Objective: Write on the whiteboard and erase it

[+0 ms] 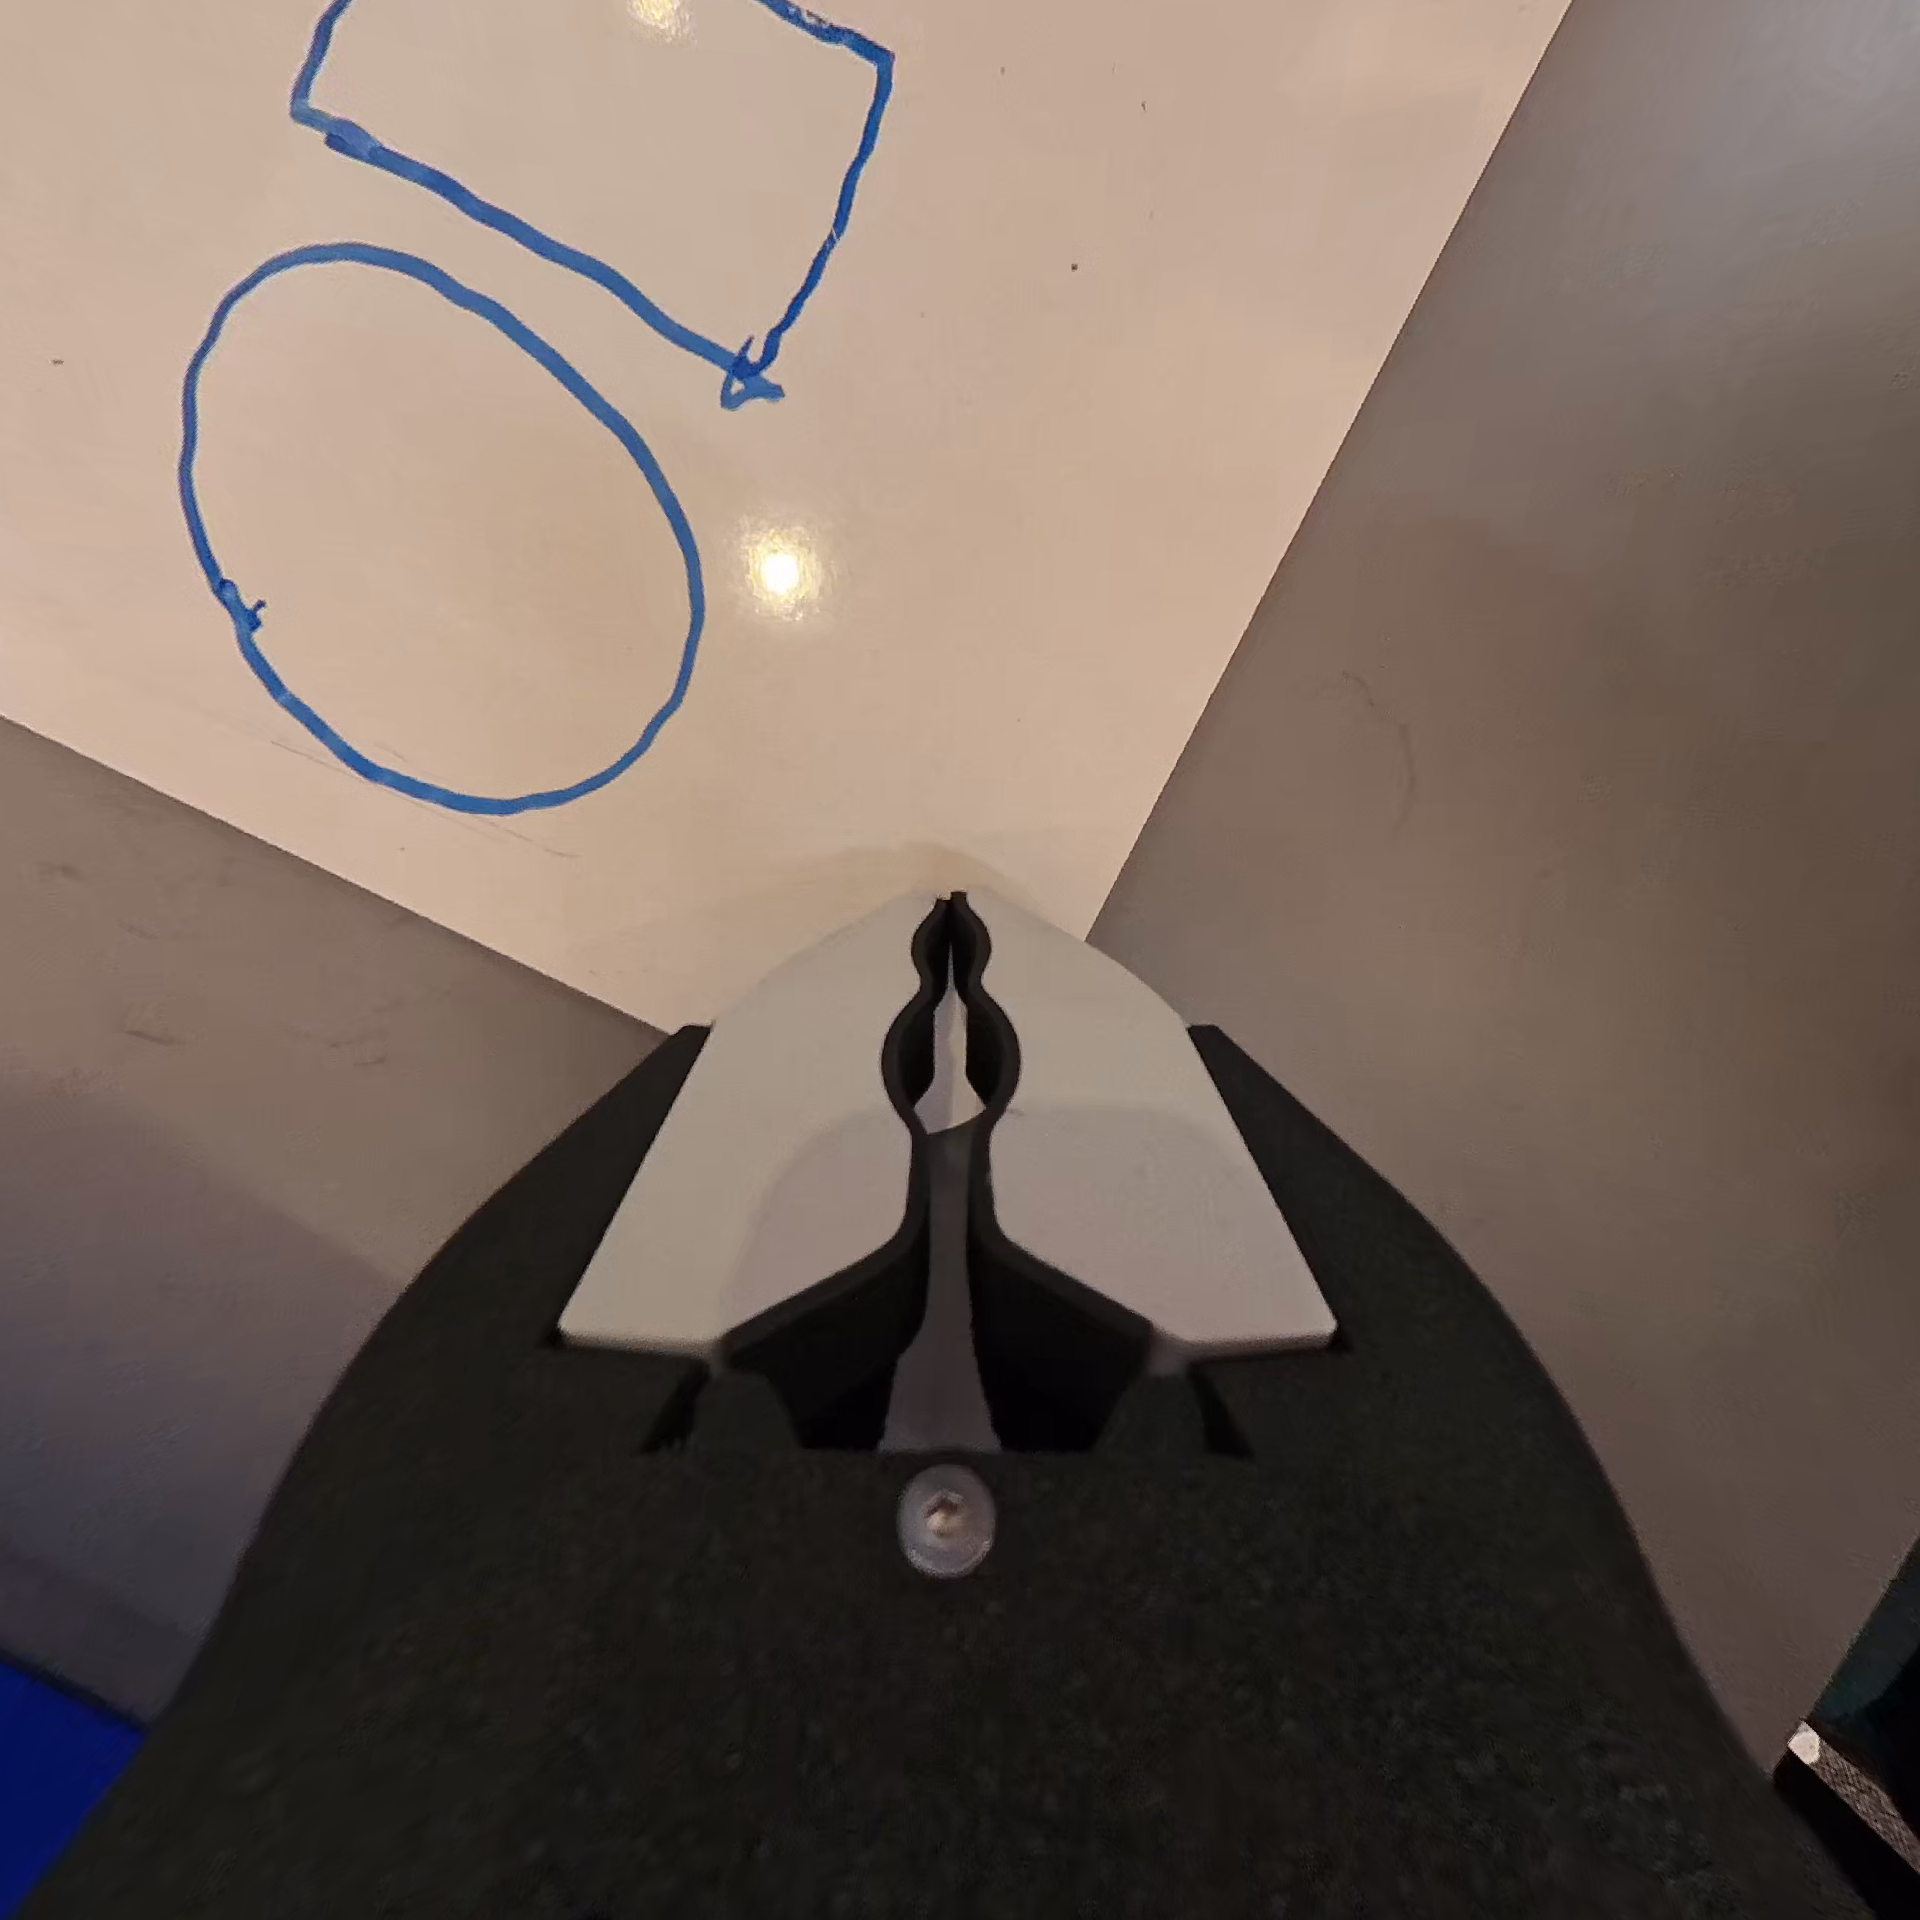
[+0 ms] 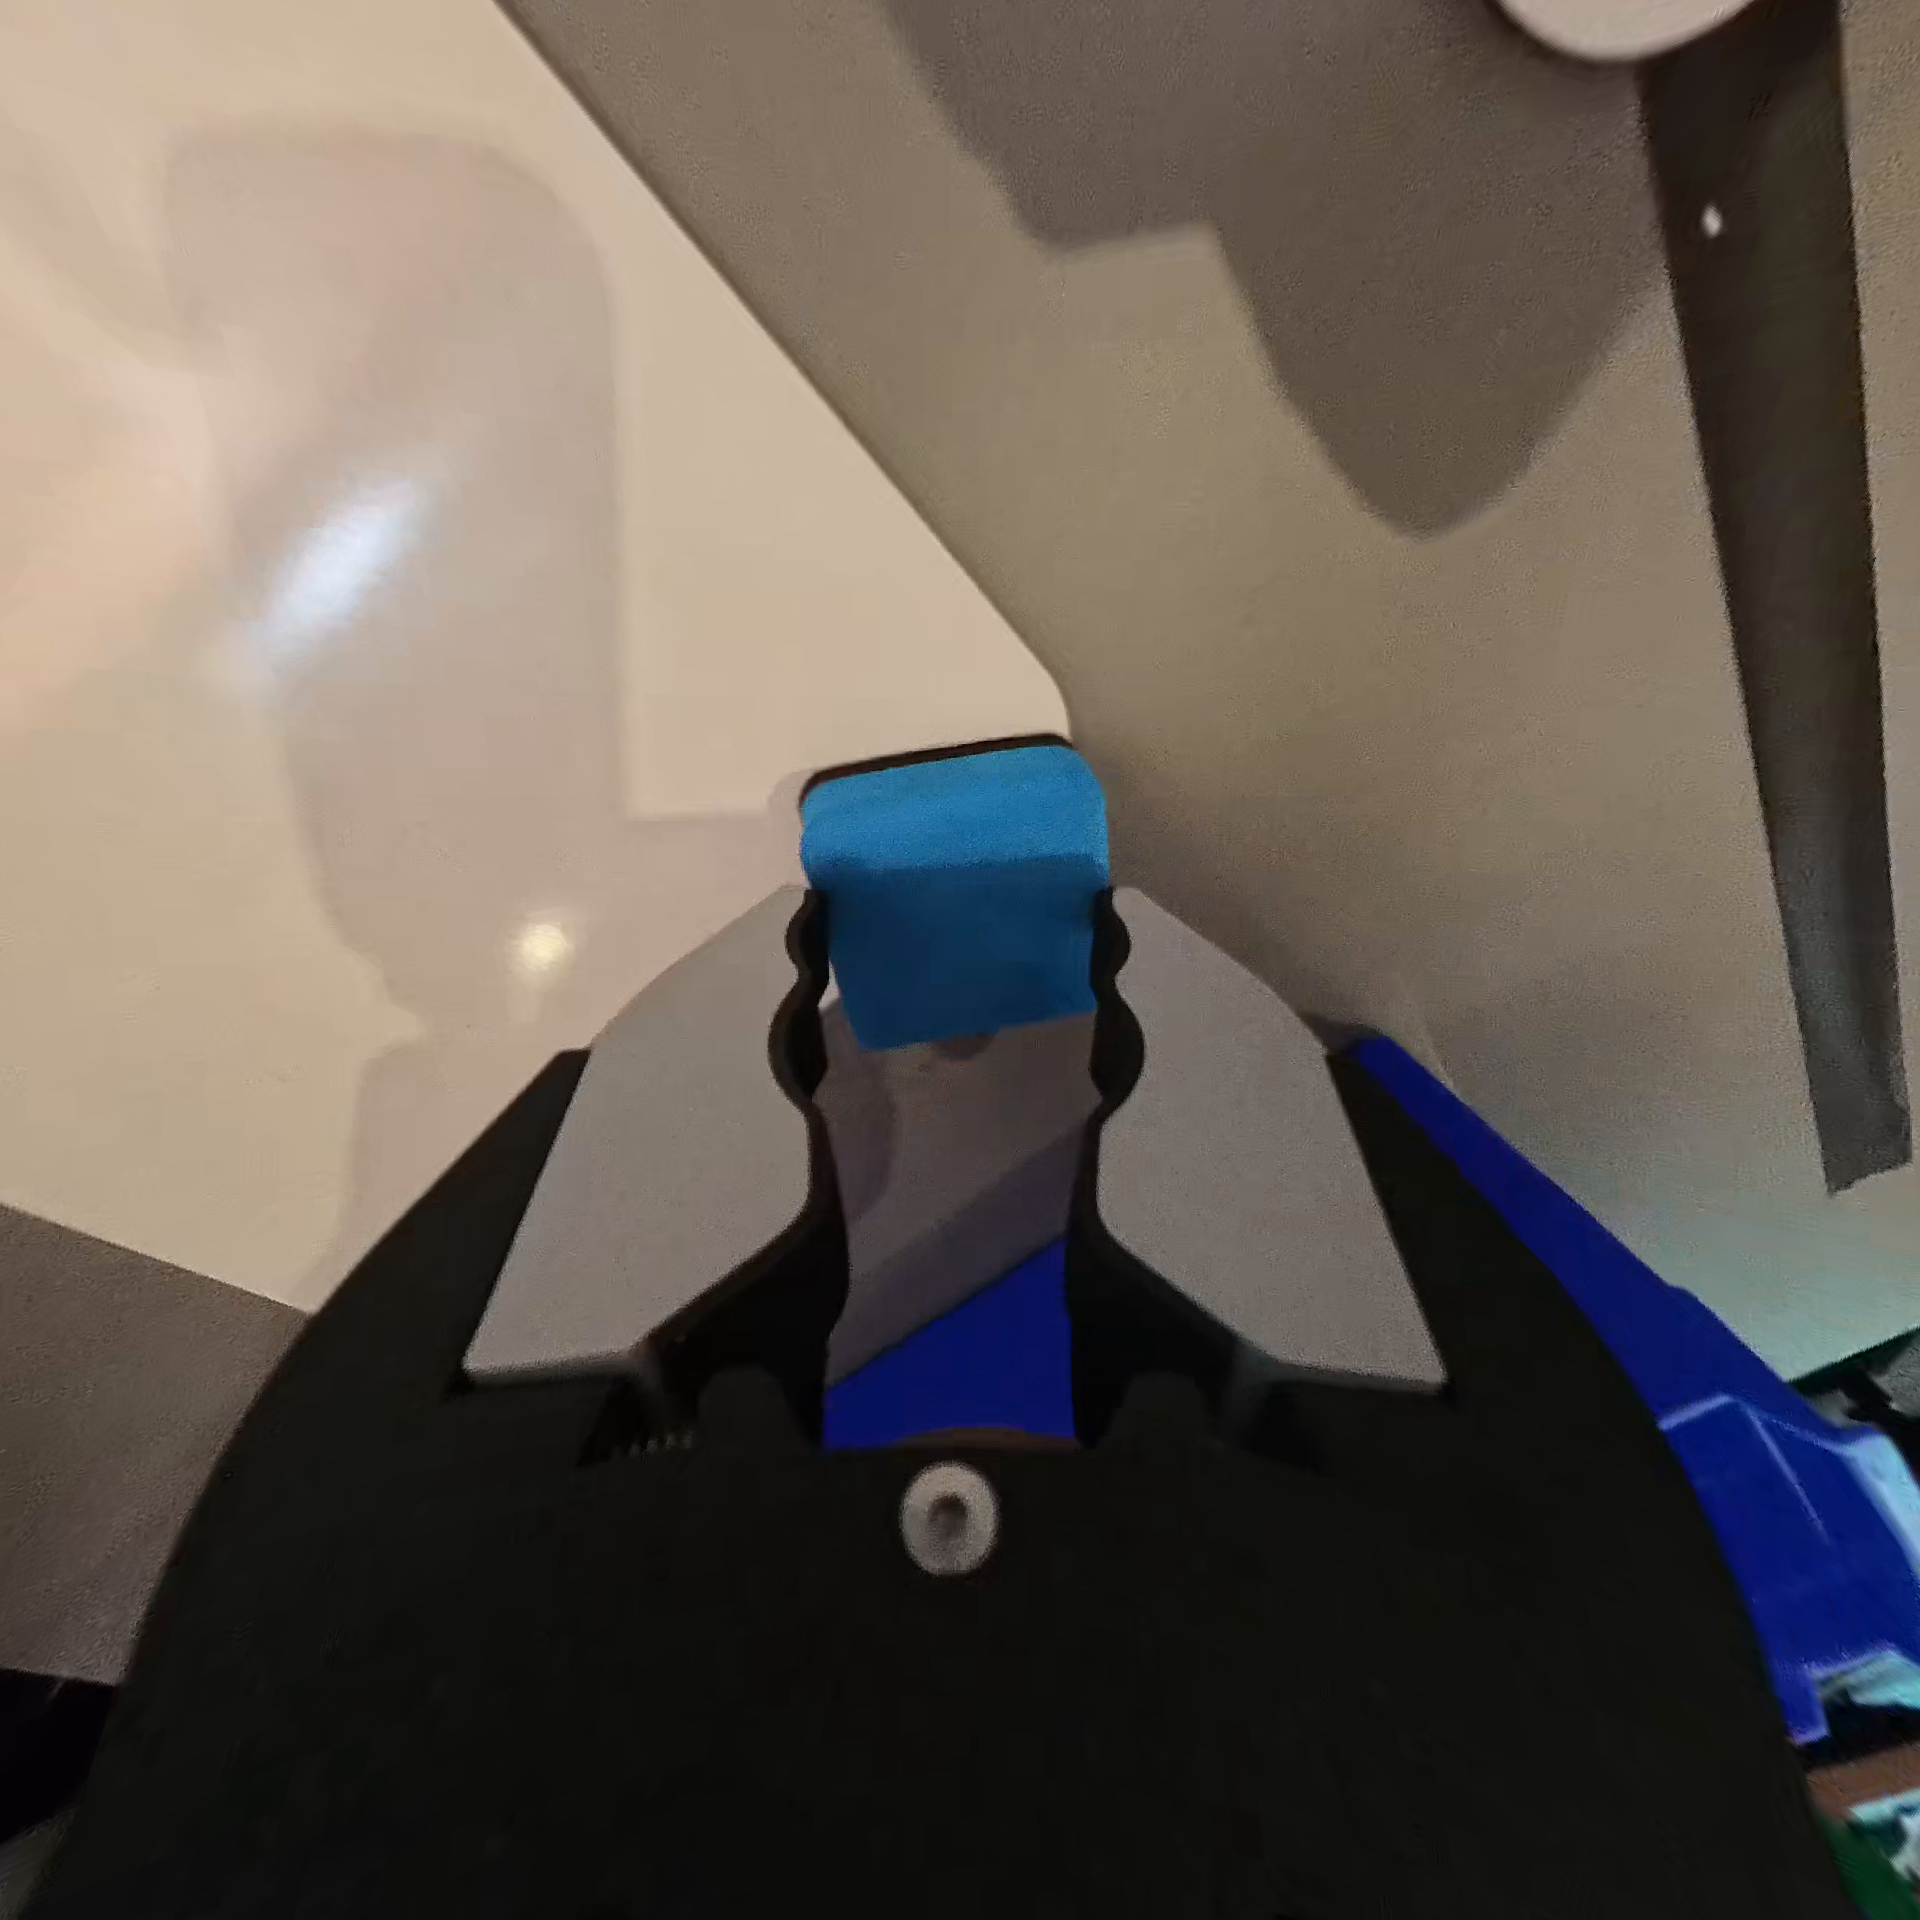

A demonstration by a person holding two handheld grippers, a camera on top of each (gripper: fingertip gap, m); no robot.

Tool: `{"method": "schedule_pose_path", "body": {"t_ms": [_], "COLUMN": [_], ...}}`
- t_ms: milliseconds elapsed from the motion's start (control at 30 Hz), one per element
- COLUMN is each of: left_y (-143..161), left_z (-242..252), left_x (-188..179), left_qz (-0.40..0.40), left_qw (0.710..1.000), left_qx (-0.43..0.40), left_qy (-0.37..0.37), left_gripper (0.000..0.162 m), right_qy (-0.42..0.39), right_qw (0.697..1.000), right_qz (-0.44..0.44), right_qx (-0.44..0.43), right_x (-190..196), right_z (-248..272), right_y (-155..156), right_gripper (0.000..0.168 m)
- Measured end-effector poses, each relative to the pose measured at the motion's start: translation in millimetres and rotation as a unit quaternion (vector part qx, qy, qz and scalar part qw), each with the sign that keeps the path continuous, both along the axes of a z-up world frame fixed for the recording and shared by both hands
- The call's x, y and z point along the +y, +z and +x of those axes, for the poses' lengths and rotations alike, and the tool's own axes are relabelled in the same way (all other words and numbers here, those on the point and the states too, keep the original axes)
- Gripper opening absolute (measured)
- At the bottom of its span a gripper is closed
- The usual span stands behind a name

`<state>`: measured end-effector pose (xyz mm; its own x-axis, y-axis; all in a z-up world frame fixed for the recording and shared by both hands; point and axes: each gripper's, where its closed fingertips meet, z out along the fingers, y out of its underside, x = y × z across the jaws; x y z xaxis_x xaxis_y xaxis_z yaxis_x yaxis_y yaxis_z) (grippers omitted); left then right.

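Nearest the lens in each view is the black, grainy body of the gripper, with a steel screw set in its middle. From it run two pale grey fingers lined with wavy black rubber.

The left gripper (image 1: 952, 902) has its jaws together with nothing between them; its tips sit at the near corner of the board (image 1: 935, 416), seemingly resting on it or just above. The right gripper (image 2: 954, 904) is clamped on a blue eraser (image 2: 951, 914), a soft, matte foam block with rounded corners and a dark layer on its far face. The rubber bites its two sides near the tips, and the block juts forward over the board's (image 2: 727, 520) edge.

The board is a glossy white sheet lying flat on a dull grey table (image 1: 1558, 727); lamps glint off it. On it are a blue oval (image 1: 686, 540) and, beyond, a blue four-sided outline (image 1: 868, 156), both hand-drawn and wobbly. Something blue plastic (image 2: 1558, 1247) lies at the right.

The writing looks done, so wiping is probably the step in hand. To do it well, lay the dark face flat on the board, press evenly and sweep in overlapping passes across both shapes. The left tips could pin the corner so the slick sheet does not slide. Foam gives under pressure, so keep the grip firm.
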<state>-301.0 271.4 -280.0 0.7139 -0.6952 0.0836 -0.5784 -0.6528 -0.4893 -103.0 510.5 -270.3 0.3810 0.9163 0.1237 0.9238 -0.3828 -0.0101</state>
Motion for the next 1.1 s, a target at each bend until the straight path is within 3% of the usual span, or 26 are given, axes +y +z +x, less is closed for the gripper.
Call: {"method": "schedule_pose_path", "body": {"t_ms": [133, 267, 433, 600, 833, 900, 1100], "left_y": [0, 0, 1, 1, 0, 1, 1], "left_z": [-3, -15, -32, -31, -25, -19, -13], "left_x": [0, -11, -8, -3, -2, -7, -21], "left_qz": [0.008, 0.005, 0.002, 0.005, 0.010, 0.004, -0.002], "left_qw": [1.000, 1.000, 0.998, 0.998, 0.999, 0.999, 1.000], "left_qx": [0.015, 0.012, -0.013, -0.022, -0.014, -0.028, -0.018], "left_qy": [0.002, 0.019, 0.054, 0.055, 0.041, 0.033, 0.020], "left_gripper": [0.000, 0.000, 0.000, 0.000, 0.000, 0.000, 0.000], "right_qy": [0.017, 0.135, 0.251, 0.274, 0.364, 0.362, 0.290], "right_qw": [0.999, 0.988, 0.965, 0.962, 0.930, 0.931, 0.957], "right_qz": [0.012, 0.005, 0.032, 0.004, -0.043, 0.003, 0.005], "right_qx": [-0.029, 0.071, 0.063, 0.016, -0.009, -0.039, -0.013], "right_x": [-2, -47, -68, -75, -166, -151, -115], "right_z": [6, -74, -142, -137, -96, -90, -95], "right_y": [3, 19, 14, 0, 2, 1, 2], "right_gripper": [0.049, 0.049, 0.049, 0.048, 0.049, 0.049, 0.049]}}
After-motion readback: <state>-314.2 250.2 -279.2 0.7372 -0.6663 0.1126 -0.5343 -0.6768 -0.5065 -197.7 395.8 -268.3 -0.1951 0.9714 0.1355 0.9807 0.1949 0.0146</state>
